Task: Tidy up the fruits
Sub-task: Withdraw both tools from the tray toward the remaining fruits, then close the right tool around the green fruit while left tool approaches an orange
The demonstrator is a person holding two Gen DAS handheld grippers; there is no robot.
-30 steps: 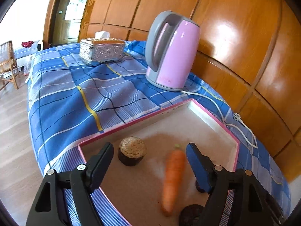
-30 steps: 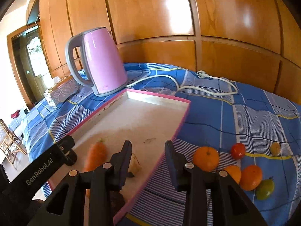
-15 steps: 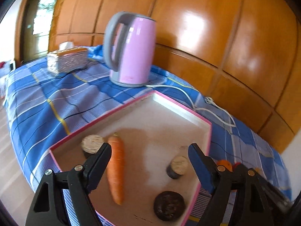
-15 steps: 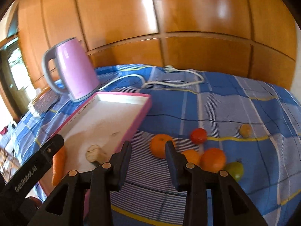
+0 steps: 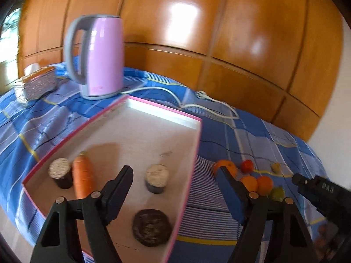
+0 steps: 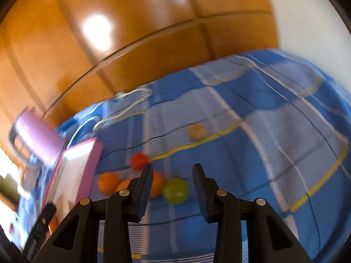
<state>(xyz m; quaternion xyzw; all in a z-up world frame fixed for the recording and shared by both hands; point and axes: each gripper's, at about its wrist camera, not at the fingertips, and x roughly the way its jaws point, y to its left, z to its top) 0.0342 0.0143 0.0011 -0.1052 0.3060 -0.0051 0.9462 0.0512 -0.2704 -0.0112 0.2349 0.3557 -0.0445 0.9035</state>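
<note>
A: What takes up most of the scene?

B: A wall of glossy orange-brown wood panels (image 5: 219,32) fills the background. Below it, a blue checked cloth (image 5: 241,135) covers the whole surface. On the cloth lies a shallow tray with a pink rim (image 5: 193,153), pale inside.

A: And behind the tray?

B: A pink kettle (image 5: 98,57) with a grey handle stands upright just past the tray's far corner, its white cord (image 5: 197,100) trailing across the cloth. Left of it is a blurred silver box (image 5: 35,83).

A: Where are the grippers?

B: The left gripper (image 5: 173,190) hangs over the tray's near right side; its fingers are spread wide and closing, with nothing pinched between them. The right gripper (image 6: 172,186) hovers over the cloth; its fingers stand a modest gap apart, gripping nothing. That view is motion-blurred.

A: What is in the tray?

B: A carrot (image 5: 82,175) lies near the left rim, beside a short cylinder with a pale top (image 5: 60,172). A second such cylinder (image 5: 156,177) sits mid-tray, and a dark flat disc (image 5: 151,225) is nearest the camera.

A: And the fruit?

B: It is on the cloth, right of the tray: three oranges (image 5: 226,167), a green fruit (image 6: 175,190) directly ahead of the right gripper, a red one (image 6: 138,160), and farther off a small yellowish one (image 6: 196,131).
</note>
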